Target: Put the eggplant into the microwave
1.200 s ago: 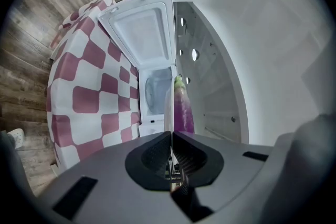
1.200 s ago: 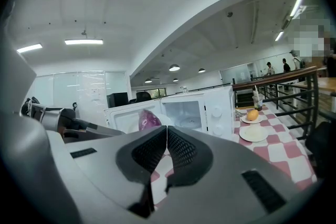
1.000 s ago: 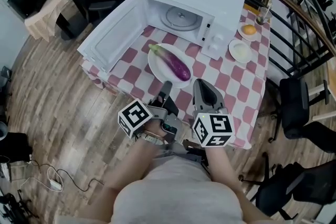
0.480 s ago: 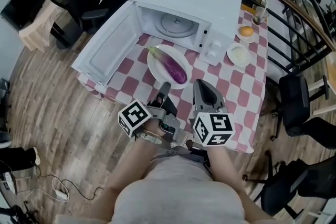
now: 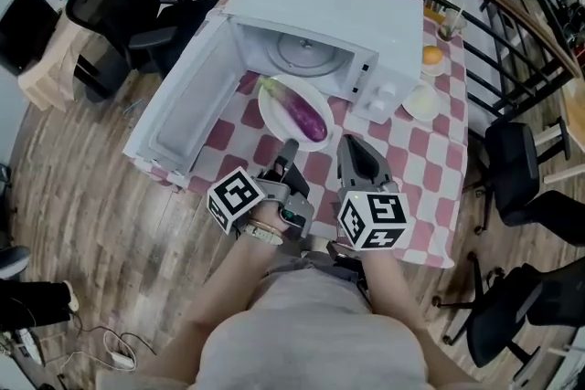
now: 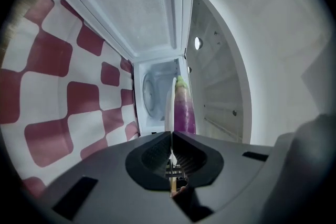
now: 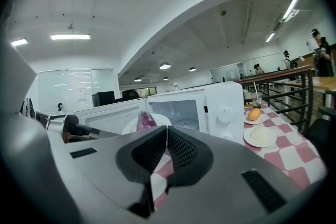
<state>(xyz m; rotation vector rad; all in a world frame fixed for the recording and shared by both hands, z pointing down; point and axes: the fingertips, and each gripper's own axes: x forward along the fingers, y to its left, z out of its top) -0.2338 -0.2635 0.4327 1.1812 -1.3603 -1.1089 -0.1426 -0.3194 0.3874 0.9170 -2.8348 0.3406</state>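
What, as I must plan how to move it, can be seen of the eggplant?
The eggplant is long, slim and glossy purple, with a green stem end pointing toward the open microwave. It lies flat and diagonal on a white plate, touching nothing else. The left gripper is shut on the plate's near rim; no gripper touches the eggplant itself. It sits just before the microwave's opening, not yet inside.

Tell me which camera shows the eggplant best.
The head view: the whole eggplant lies on its plate, seen from above. The left gripper view shows it foreshortened beside the edge-on plate; the right gripper view shows only one end.
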